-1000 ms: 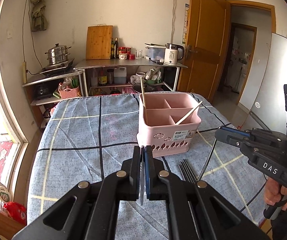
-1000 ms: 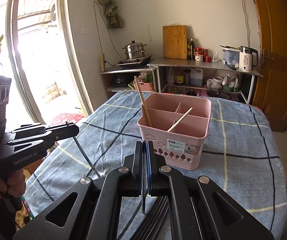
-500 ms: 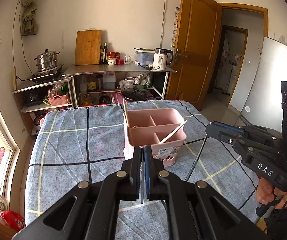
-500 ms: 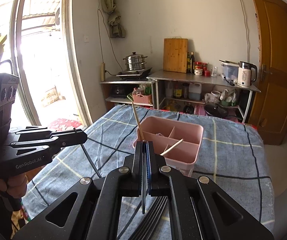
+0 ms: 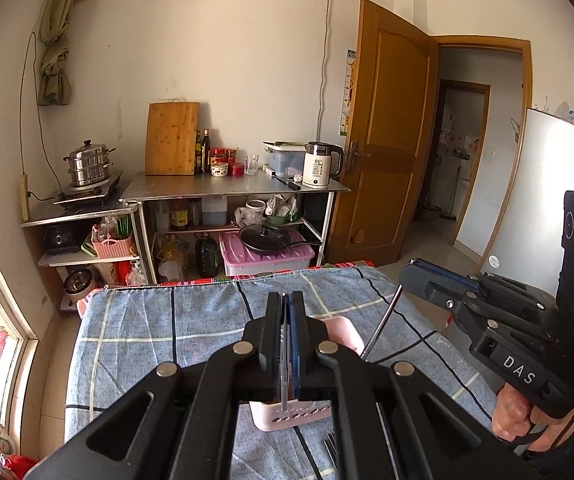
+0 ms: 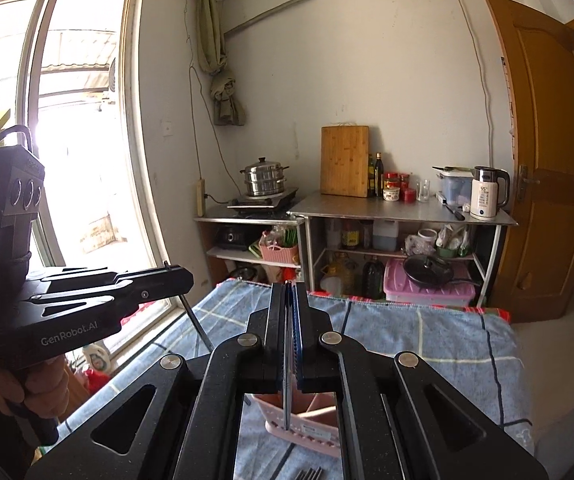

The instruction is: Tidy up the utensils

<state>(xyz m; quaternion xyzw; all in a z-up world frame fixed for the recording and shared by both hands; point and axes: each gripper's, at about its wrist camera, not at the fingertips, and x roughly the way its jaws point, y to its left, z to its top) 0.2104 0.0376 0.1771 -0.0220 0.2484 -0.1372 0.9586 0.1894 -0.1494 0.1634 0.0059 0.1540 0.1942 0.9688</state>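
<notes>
1. Tabletop (image 5: 135, 332) under a blue checked cloth.
2. Pink utensil basket (image 5: 287, 416) sits mid-tabletop, toward the near edge.
3. Left gripper (image 5: 286, 344) clamps a thin metal utensil (image 5: 284, 392).
4. Right gripper (image 6: 290, 332) likewise pinches a slim metal utensil (image 6: 287, 404).
5. Forks (image 5: 331, 446) lie beside the basket's near side.

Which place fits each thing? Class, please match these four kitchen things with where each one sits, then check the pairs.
Things:
1. cutting board
2. electric kettle
3. steamer pot
4. frying pan

Places:
A. on the pink storage box
B. leaning against the wall
C. on the stove
D. at the door end of the steel table

Pairs: 1-B, 2-D, 3-C, 4-A
</notes>
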